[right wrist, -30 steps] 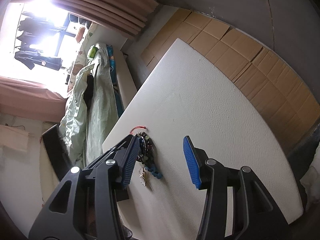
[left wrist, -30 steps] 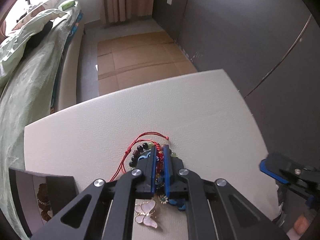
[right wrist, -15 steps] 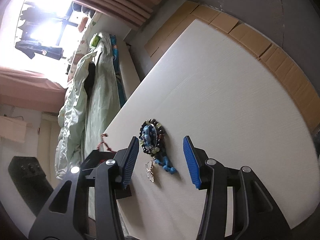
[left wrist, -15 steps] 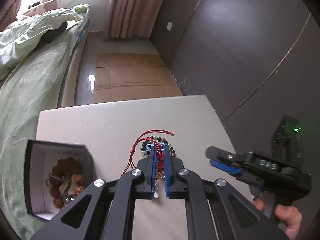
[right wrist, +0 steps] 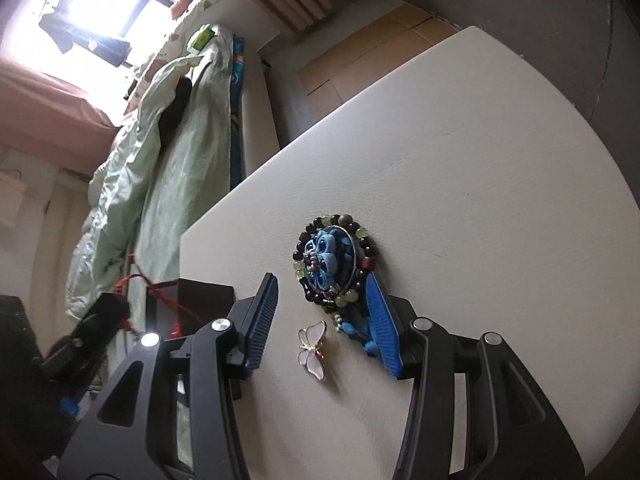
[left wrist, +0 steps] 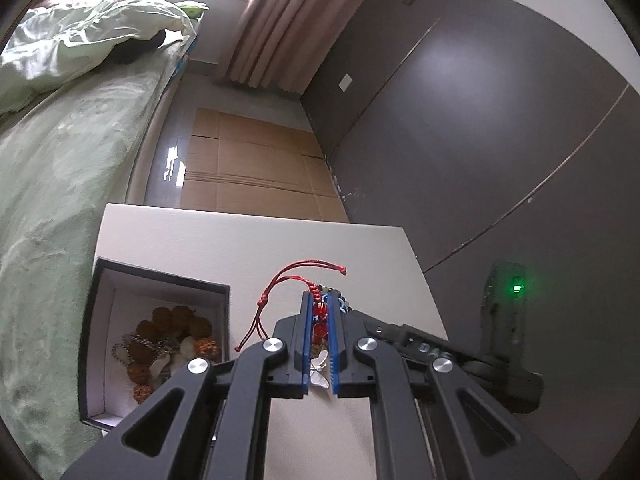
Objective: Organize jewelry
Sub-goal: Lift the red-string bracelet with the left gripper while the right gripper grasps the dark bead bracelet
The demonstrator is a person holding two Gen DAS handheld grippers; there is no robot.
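Note:
My left gripper [left wrist: 320,300] is shut on a red bead bracelet [left wrist: 319,312], held above the white table [left wrist: 208,240]; its red cord [left wrist: 280,284] hangs off to the left. An open black jewelry box [left wrist: 160,340] with brown beads and chains inside lies to its left. In the right wrist view my right gripper [right wrist: 322,284] stands open and low over the table [right wrist: 480,160]. A white butterfly brooch [right wrist: 312,350] lies between its fingers. A dark and green bead bracelet around a blue flower piece [right wrist: 330,260] lies at its tips, against the right finger.
A bed with a green quilt [left wrist: 60,160] runs along the table's left side. Cardboard sheets [left wrist: 248,168] cover the floor beyond the table, and a dark wall [left wrist: 480,120] stands on the right. The black box [right wrist: 192,304] and the left gripper's body [right wrist: 92,332] show left of the right gripper.
My left gripper rose off the pile with the red bracelet and swung left, bringing the box into fuller view. My right gripper moved in over the butterfly brooch and bead pile.

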